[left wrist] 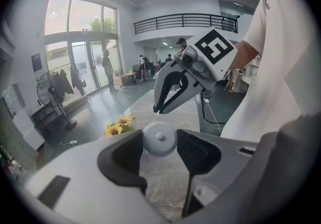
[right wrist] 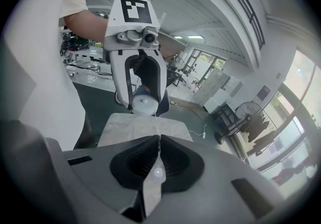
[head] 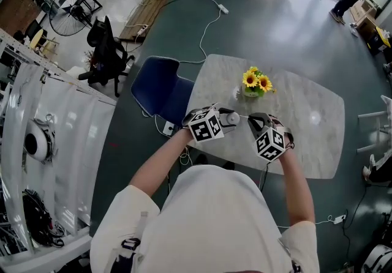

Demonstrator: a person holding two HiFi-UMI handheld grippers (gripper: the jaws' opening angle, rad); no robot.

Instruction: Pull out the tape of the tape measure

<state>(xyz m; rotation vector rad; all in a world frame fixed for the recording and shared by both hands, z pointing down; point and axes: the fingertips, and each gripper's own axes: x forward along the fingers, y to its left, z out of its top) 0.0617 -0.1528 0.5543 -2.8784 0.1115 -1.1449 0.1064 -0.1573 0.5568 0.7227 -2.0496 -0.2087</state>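
Early in the pull: my left gripper [head: 229,120] clamps the round tape measure [left wrist: 159,138] in wide jaws, right gripper [right wrist: 157,140] at its 3 o'clock is pinched tight on the tape [right wrist: 158,126]; next I'd draw toward 3 o'clock, grip firm.

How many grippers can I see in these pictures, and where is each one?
2. The left gripper is shut on the tape measure over the table; the right gripper, beside it, pinches the tape. None seems hidden.
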